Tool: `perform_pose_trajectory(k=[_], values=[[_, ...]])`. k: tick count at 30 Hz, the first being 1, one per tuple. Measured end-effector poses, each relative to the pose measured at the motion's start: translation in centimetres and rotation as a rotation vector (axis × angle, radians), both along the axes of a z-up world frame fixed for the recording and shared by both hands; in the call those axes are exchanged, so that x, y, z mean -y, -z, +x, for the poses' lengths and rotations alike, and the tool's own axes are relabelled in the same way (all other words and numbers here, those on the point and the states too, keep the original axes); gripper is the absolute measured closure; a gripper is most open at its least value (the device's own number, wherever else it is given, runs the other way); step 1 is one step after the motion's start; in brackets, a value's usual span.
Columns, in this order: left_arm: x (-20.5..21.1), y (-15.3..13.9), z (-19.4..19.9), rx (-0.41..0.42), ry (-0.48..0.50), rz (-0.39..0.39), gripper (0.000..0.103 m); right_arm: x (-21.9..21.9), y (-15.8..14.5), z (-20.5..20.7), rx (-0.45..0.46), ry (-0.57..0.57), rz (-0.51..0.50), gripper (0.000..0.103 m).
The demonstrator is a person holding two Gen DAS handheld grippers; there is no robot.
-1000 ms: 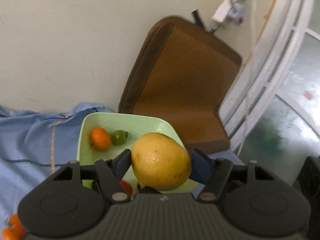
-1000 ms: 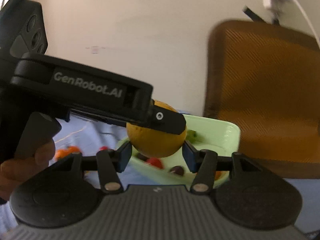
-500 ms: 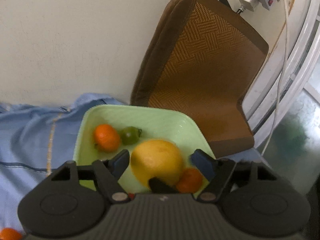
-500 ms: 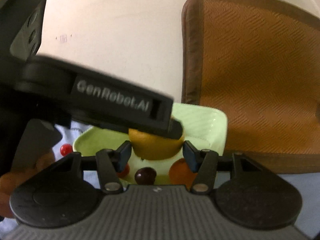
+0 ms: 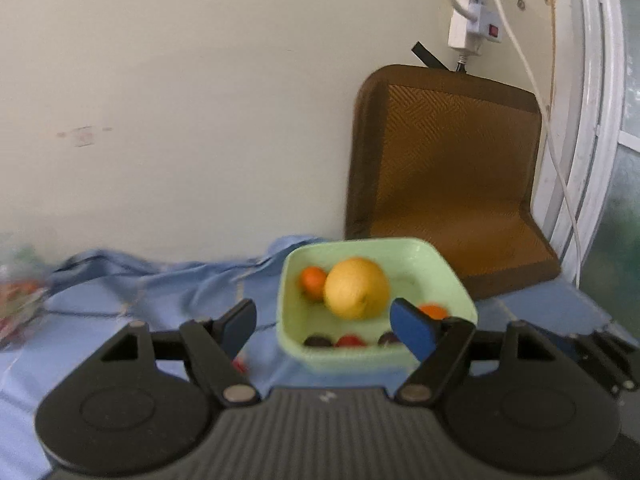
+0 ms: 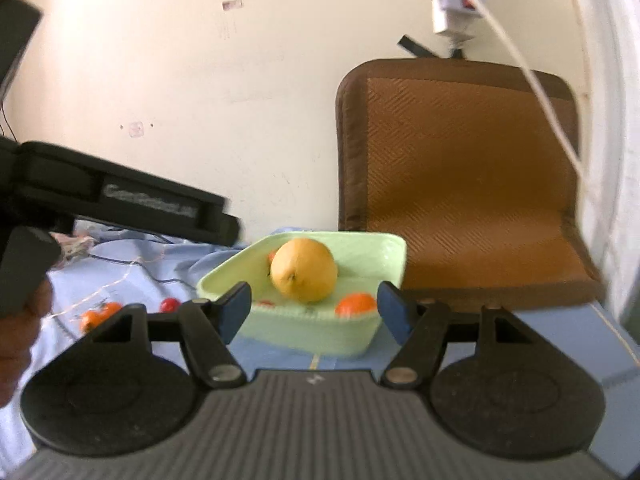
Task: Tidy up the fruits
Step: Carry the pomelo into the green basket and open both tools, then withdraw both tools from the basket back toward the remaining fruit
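Observation:
A big yellow citrus fruit (image 5: pixel 356 288) lies in the light green bowl (image 5: pixel 448 268) on the blue cloth, beside small oranges (image 5: pixel 313 282) and dark and red small fruits (image 5: pixel 350 341). My left gripper (image 5: pixel 326 326) is open and empty, pulled back in front of the bowl. In the right wrist view the same yellow fruit (image 6: pixel 304 270) sits in the bowl (image 6: pixel 384 252) with an orange (image 6: pixel 356 304). My right gripper (image 6: pixel 314 312) is open and empty just before the bowl. The left gripper's body (image 6: pixel 120 204) shows at the left.
A brown woven seat cushion (image 5: pixel 452 168) leans on the wall behind the bowl. Loose small orange and red fruits (image 6: pixel 98 314) lie on the blue cloth (image 5: pixel 160 292) to the left. A power strip and white cable (image 5: pixel 468 20) hang on the wall. A window frame stands at the right.
My left gripper let go of the yellow fruit into the bowl, opened wide and drew back. My right gripper also drew back from the bowl.

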State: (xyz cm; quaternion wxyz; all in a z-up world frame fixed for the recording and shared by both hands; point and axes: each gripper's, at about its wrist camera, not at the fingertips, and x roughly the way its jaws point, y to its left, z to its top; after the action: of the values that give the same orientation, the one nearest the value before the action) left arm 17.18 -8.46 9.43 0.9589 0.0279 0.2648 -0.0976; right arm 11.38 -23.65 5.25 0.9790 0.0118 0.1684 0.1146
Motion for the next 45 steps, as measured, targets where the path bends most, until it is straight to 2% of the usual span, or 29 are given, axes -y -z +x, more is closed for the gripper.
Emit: perform_pose_trajectory(k=[6,11,16,20,21,22,24,26,28,33,36,40,42,45], values=[[-2.9,1.6,-6.0,-0.006,-0.06,0.016,0.026,0.2,0.8,-4.7,-0.014,0.07,0.073,0.031],[-5.3,3.6,-9.2,-0.025,-0.113,0.01,0.026,0.4,1.7,-8.1,-0.007,0.131,0.106,0.03],[-6.9,6.0,-11.8,-0.035,-0.143,0.03,0.026,0.6,2.7,-9.1,-0.035,0.191,0.118,0.029],[-7.5,8.2,-13.3,-0.031,-0.166,0.059,0.026,1.3,2.8,-9.5,-0.034,0.222,0.164,0.025],[-7.5,8.7,-13.5,-0.039,-0.169,0.062,0.029,1.5,2.9,-9.6,-0.04,0.221,0.177,0.025],[-7.8,8.7,-13.8,-0.044,-0.159,0.044,0.03,1.8,3.0,-9.5,-0.048,0.223,0.193,0.025],[-8.1,8.4,-14.7,0.022,-0.147,0.02,0.024,2.2,3.2,-9.2,-0.069,0.222,0.22,0.025],[-8.1,8.3,-14.9,0.037,-0.118,0.008,0.024,2.3,3.3,-8.8,-0.087,0.213,0.227,0.025],[-8.5,8.3,-14.8,0.035,-0.114,-0.015,0.024,2.2,3.4,-8.6,-0.098,0.189,0.217,0.025],[-10.1,8.4,-14.2,-0.001,-0.109,-0.132,0.023,2.3,3.5,-8.4,-0.109,0.173,0.223,0.024],[-10.2,8.4,-14.1,-0.001,-0.081,-0.157,0.023,2.4,3.6,-8.1,-0.135,0.175,0.225,0.024],[-10.2,8.2,-15.2,0.059,-0.015,-0.194,0.018,2.1,3.9,-7.1,-0.215,0.203,0.204,0.024],[-10.2,8.0,-15.8,0.096,0.025,-0.214,0.014,1.7,4.0,-6.8,-0.225,0.214,0.179,0.024],[-9.9,7.9,-16.0,0.101,0.091,-0.225,0.014,0.4,3.9,-6.9,-0.22,0.248,0.099,0.024]])
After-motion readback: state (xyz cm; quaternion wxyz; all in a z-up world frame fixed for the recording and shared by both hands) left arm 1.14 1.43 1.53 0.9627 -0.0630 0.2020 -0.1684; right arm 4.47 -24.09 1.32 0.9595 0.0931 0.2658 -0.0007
